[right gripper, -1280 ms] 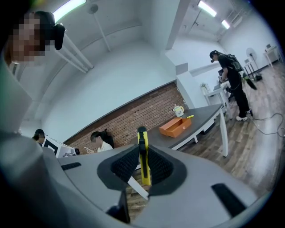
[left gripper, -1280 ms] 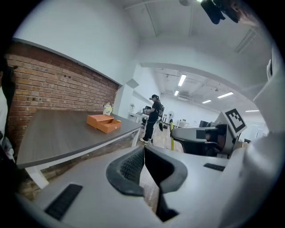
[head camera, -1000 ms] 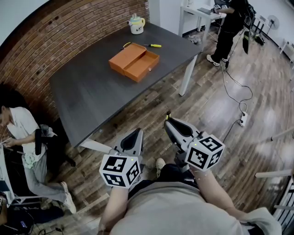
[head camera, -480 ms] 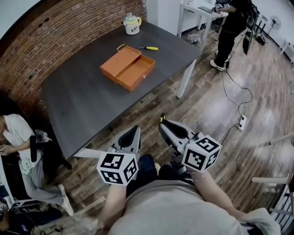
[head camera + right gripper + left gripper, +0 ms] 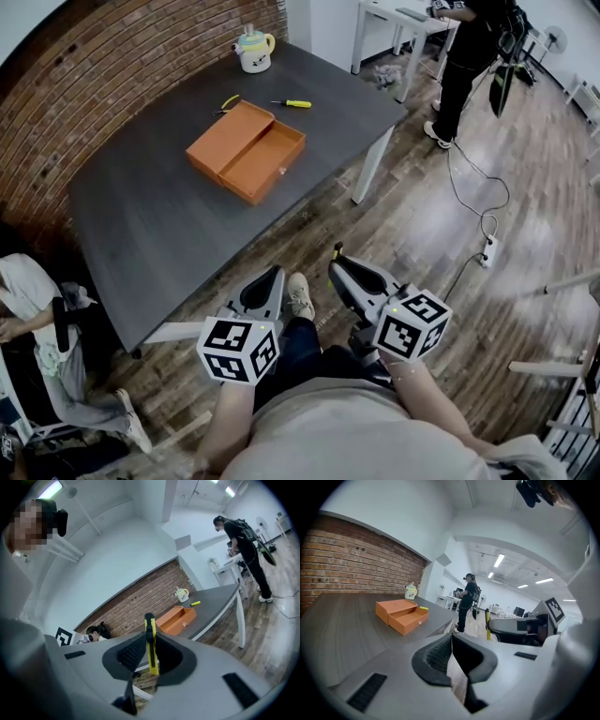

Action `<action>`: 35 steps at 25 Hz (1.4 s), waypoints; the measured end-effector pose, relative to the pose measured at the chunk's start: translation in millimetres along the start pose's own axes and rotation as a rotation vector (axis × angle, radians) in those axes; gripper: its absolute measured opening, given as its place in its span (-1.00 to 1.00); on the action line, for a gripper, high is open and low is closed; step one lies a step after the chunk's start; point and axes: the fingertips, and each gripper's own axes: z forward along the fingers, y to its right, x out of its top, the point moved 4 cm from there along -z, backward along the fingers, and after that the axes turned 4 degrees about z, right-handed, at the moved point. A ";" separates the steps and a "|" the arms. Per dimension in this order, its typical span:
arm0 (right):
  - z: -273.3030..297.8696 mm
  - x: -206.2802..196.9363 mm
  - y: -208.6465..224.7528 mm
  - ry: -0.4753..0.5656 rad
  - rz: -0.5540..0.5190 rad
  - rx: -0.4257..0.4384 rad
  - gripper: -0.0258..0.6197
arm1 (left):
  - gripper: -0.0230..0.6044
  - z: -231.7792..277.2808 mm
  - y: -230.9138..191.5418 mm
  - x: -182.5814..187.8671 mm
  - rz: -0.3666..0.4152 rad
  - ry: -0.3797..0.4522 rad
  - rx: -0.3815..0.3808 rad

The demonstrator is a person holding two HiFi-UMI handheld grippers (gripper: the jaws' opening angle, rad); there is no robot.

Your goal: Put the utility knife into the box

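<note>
A yellow and black utility knife (image 5: 150, 644) stands upright between the pads of my right gripper (image 5: 151, 654), which is shut on it. In the head view its tip (image 5: 336, 251) sticks out of the right gripper (image 5: 340, 265), held over the wooden floor in front of the table. My left gripper (image 5: 271, 277) hangs beside it, its fingertips touching with nothing between them (image 5: 451, 638). The open orange box (image 5: 247, 150) lies far off on the dark grey table (image 5: 141, 216), its lid folded out to the left.
Beyond the box lie a yellow screwdriver (image 5: 292, 103) and yellow pliers (image 5: 225, 103), and a pale teapot (image 5: 253, 50) stands at the far edge. A person sits at the left (image 5: 28, 309). Another stands at a white desk (image 5: 466, 47). A power strip (image 5: 487, 249) lies on the floor.
The table and box have slid left and a little nearer in the head view as the person steps forward. Both grippers keep their places, the right one still holding the knife.
</note>
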 end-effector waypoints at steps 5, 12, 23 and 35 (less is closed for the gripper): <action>23.1 15.4 20.4 -0.015 0.009 -0.016 -0.70 | -0.86 34.5 -10.5 11.1 -0.007 -0.005 -0.034; 73.3 59.1 52.3 0.005 -0.018 -0.022 -0.70 | -0.86 90.4 -50.9 43.3 -0.016 0.029 -0.042; 171.5 131.6 73.8 0.001 -0.090 0.018 -0.70 | -0.86 154.8 -126.9 95.4 -0.015 0.055 -0.021; 224.1 147.4 94.6 -0.065 -0.104 0.009 -0.70 | -0.86 170.1 -174.3 97.5 -0.094 0.058 0.048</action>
